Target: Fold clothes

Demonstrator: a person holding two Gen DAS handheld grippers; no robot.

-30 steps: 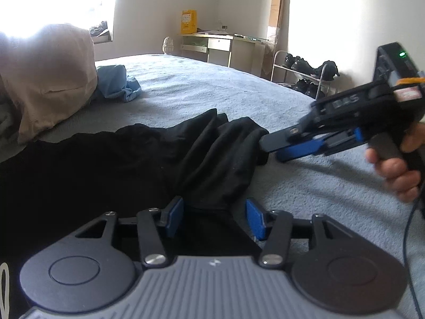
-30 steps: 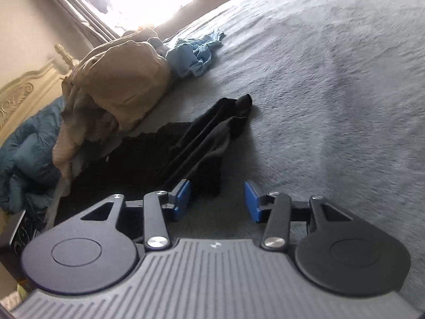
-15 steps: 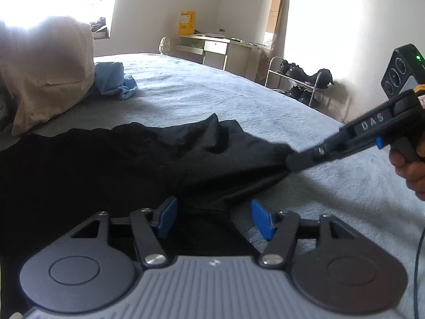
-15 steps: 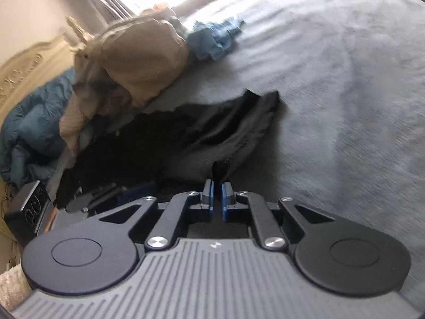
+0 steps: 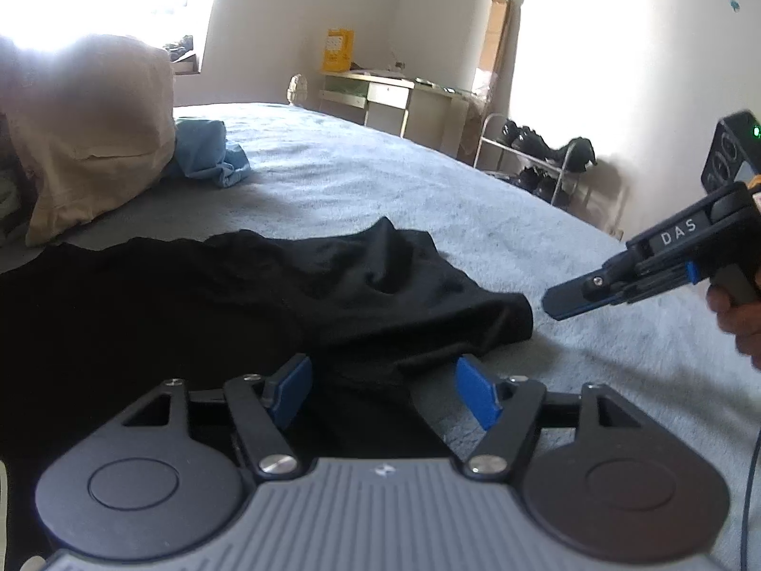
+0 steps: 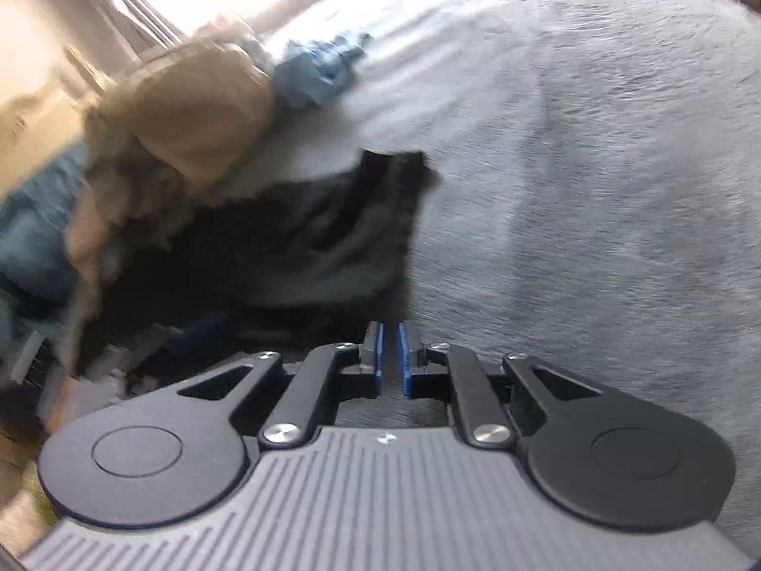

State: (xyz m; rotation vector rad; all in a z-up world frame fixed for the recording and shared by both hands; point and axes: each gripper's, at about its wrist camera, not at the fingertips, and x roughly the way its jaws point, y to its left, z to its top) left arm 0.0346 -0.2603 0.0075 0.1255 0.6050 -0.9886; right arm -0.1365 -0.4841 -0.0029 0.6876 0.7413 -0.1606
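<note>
— Since a second ago, what is seen to be changed?
— Bunched folds of the black garment (image 5: 266,304) are now drawn out flatter toward the right gripper (image 5: 554,303), whose tip is seen just clear of the cloth's edge.

— How are that gripper's jaws set?
— In the right wrist view a narrow gap is shown between the blue pads (image 6: 378,357); the jaws are opening, and nothing is seen between them.

— And the left gripper (image 5: 383,392)?
— Its jaws are spread wide and opening further. Black cloth is seen between the pads, but it is not pressed by them.

— Where is the garment found?
— It is spread on the grey bed (image 5: 380,176), near a tan pile (image 5: 90,133) and a blue cloth (image 5: 209,157).
</note>
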